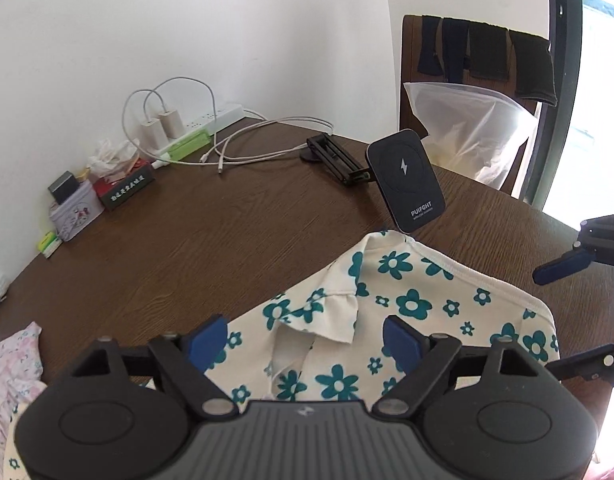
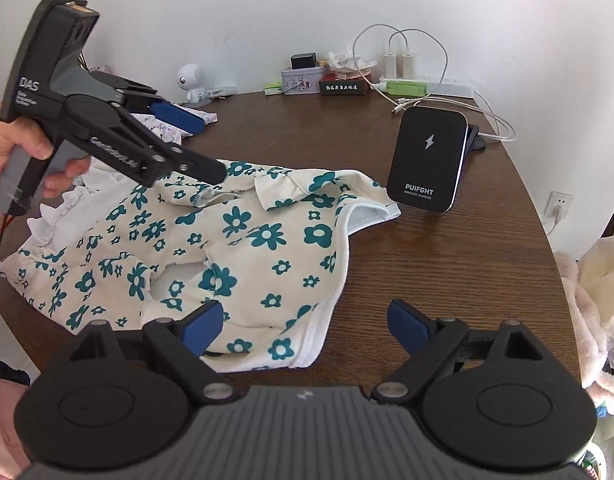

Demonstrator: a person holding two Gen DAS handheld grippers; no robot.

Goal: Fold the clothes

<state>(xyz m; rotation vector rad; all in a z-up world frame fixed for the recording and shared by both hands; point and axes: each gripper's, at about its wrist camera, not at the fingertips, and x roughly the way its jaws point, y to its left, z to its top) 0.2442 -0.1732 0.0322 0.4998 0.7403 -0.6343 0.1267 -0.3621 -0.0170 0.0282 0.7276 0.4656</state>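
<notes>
Floral top (image 2: 227,240) lay spread and rumpled on the tabletop (image 2: 447,272), collar toward the charger (image 2: 427,160), hem nearer the right gripper (image 2: 305,326). Left gripper (image 1: 305,338) hovered above the collar, jaws wide apart, nothing held. Right gripper also gaped, empty, at the near hem.

Risks, as judged:
- Collar flap and placket sat bunched; a pinch there could catch a single layer and leave a skewed fold.
- Charger stood upright just beside the sleeve; dragged cloth or a swung gripper could topple it.
- Pink garment (image 1: 11,364) lay near the left edge and could get snagged into a fold.
</notes>
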